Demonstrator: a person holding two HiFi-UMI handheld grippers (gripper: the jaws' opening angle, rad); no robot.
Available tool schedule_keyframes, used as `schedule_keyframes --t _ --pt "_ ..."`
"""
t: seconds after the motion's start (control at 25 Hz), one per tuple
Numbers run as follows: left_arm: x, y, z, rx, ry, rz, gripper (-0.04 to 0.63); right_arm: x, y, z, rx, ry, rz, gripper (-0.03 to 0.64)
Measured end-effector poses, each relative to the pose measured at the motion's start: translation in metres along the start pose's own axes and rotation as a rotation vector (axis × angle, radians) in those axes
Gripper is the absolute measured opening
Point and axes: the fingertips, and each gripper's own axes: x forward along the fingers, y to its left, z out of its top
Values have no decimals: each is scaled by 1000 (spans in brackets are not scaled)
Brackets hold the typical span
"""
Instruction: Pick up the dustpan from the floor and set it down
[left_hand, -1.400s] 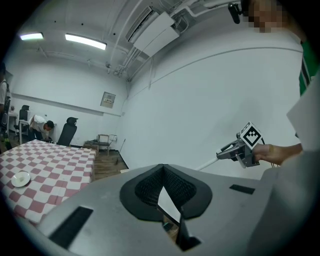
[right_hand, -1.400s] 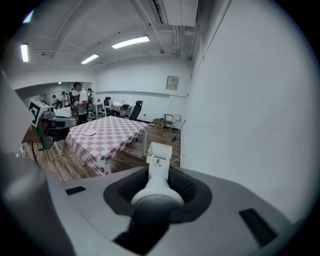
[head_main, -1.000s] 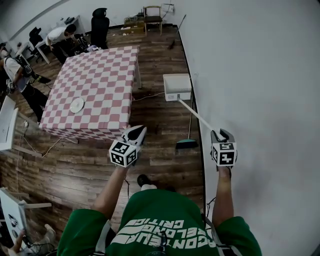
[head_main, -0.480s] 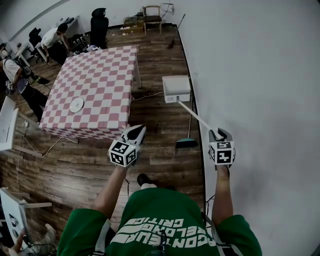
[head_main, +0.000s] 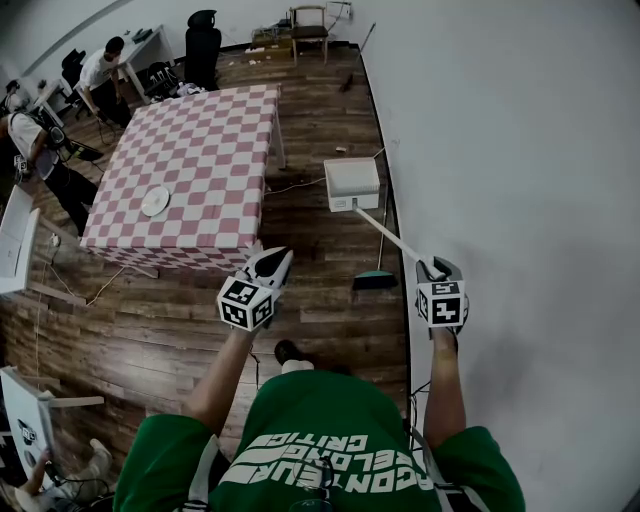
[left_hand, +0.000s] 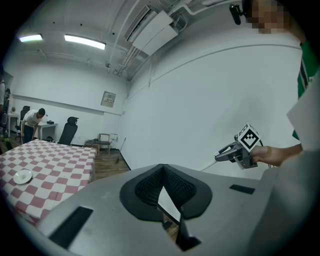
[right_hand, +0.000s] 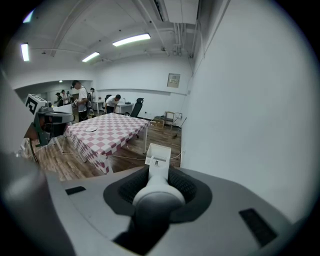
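Note:
The white dustpan (head_main: 352, 184) hangs over the wood floor close to the wall, at the end of its long white handle (head_main: 388, 234). My right gripper (head_main: 433, 268) is shut on the near end of that handle. In the right gripper view the handle (right_hand: 159, 186) fills the jaws and the pan (right_hand: 158, 156) sticks out ahead. Left of it at about the same height, my left gripper (head_main: 272, 262) is shut with nothing in it. The left gripper view shows the right gripper (left_hand: 235, 152) off to its right.
A broom with a green head (head_main: 375, 281) leans on the white wall (head_main: 500, 150) just below the dustpan. A table with a red-and-white check cloth (head_main: 190, 170) carries a plate (head_main: 154, 202). Cables lie on the floor. People stand at the far left.
Both grippers and the dustpan have shifted slightly along the wall with the person. The right grip on the handle is unchanged. A person at the back has moved.

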Motion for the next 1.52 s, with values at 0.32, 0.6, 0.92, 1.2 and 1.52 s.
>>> schedule_keyframes --t 0.32,0.6,0.92,1.2,1.52 --pt "9 -12 -31 -10 31 4 3 19 4 -44 3 51 41 117" --pt "2 -16 -47 -53 72 -27 3 12 20 -71 7 138 46 117" --pt "2 -44 -85 -92 120 -63 3 0 25 -135 19 241 53 117" --pt "9 -77 -108 -96 155 -118 3 -13 23 -190 39 331 44 117" --pt "18 -109 -123 -80 185 -176 3 -21 17 -245 65 422 35 117"
